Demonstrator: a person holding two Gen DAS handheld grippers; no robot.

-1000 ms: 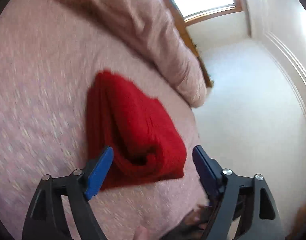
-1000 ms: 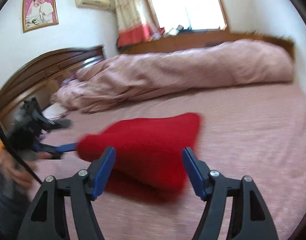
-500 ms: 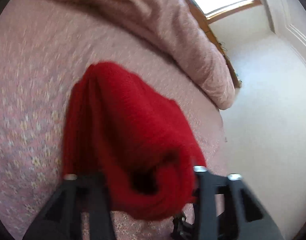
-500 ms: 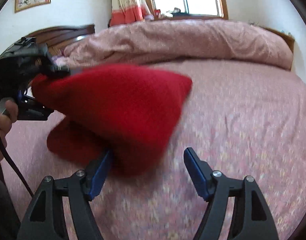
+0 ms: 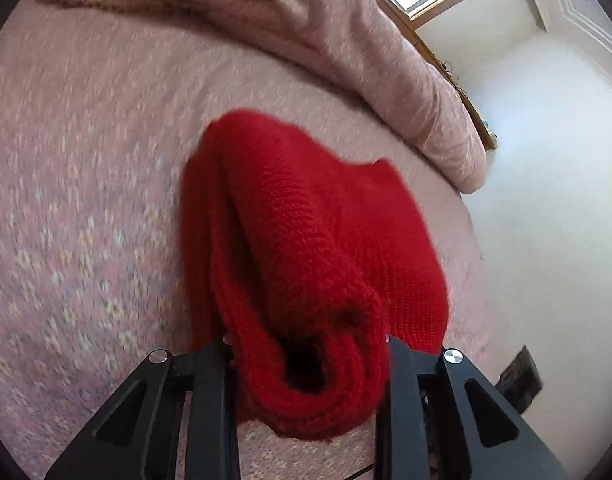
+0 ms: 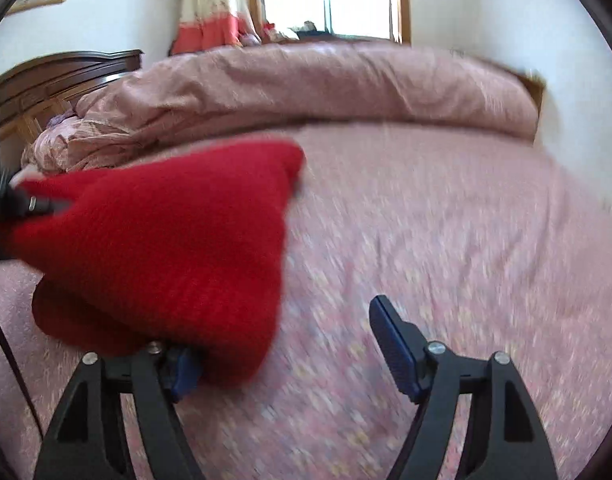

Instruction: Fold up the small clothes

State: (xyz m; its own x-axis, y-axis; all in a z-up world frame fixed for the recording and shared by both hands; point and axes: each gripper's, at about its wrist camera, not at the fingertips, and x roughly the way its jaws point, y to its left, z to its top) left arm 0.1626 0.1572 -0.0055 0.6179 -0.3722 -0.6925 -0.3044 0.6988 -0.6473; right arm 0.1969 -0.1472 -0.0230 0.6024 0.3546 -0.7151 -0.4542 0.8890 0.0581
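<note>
Garment: red knit [image 5: 306,240] — chunky, rolled folds
Left claw [image 5: 306,344]: closing, pinching the knit
Right claw [image 6: 289,352]: spread, opening
Bed [image 6: 446,260]: pink floral sheet

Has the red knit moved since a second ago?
Yes. In the right wrist view the red knit slid left, toward the headboard, clamped in the left tool.

Left hand-held gripper [image 5: 306,344] pads buried in red knit garment [image 5: 306,240]; bedspread [image 6: 446,240] motion-blurred
</note>
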